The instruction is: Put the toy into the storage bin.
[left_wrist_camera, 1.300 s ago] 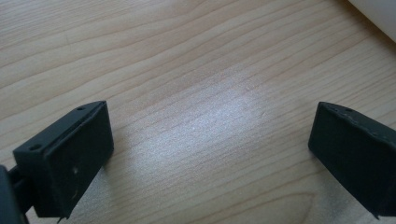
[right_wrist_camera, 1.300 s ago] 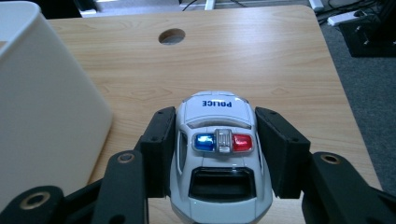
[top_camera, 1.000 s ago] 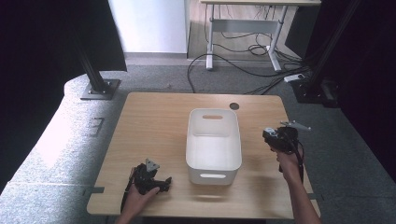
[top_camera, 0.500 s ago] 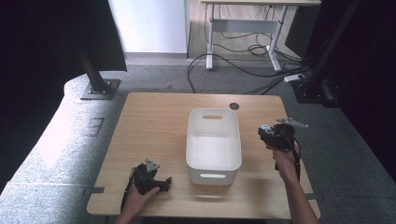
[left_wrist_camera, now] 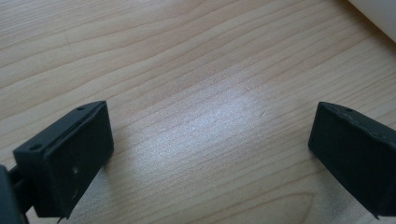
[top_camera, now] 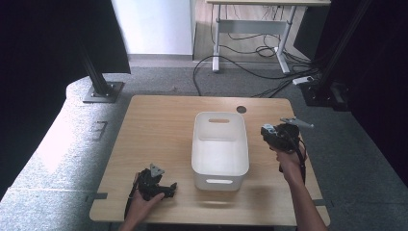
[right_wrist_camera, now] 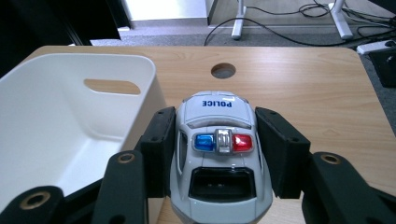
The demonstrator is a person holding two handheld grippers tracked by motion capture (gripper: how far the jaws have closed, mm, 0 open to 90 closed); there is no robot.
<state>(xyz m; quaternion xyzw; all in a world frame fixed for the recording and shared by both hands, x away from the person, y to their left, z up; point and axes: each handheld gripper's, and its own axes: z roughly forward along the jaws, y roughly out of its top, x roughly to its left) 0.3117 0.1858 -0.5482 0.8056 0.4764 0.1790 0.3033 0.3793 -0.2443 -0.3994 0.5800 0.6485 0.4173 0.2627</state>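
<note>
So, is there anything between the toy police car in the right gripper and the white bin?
Nothing visible. The right gripper holds the police car just beside the white bin, whose near wall is the one edge to clear; its inside looks empty.

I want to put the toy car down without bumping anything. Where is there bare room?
The white bin holds nothing visible, so its floor is free. Bare tabletop lies between the bin and the table's left edge, ahead of the left gripper. The strip right of the bin is tighter: the right gripper with the police car hangs there.
</note>
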